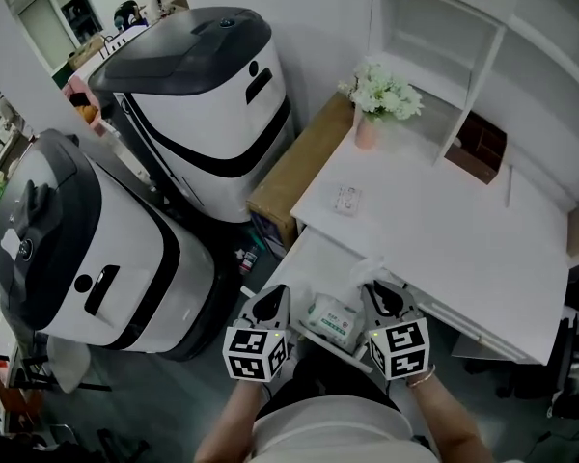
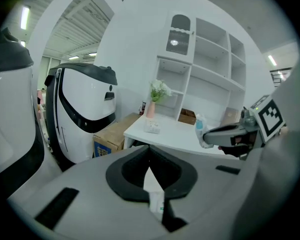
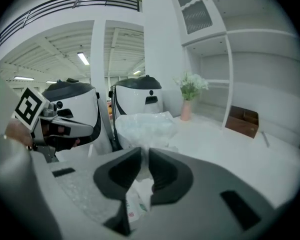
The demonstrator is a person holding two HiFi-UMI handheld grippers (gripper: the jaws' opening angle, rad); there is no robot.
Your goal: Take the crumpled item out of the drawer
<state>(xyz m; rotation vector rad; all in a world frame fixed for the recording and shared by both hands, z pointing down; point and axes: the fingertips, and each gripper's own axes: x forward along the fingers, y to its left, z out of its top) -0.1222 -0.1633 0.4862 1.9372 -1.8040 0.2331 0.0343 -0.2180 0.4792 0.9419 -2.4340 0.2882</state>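
Note:
The crumpled item, a wad of clear plastic film, is pinched in my right gripper, whose jaws are shut on its lower end. In the head view the film sticks up from the right gripper over the open white drawer. A green-and-white wipes packet lies in the drawer between the two grippers. My left gripper hovers at the drawer's left side, its jaws closed together with nothing in them. The left gripper view also shows the right gripper with the film.
The drawer hangs under a white desk that carries a flower vase and a small packet. A brown box sits in the shelf unit. A cardboard box and two large white-and-black machines stand to the left.

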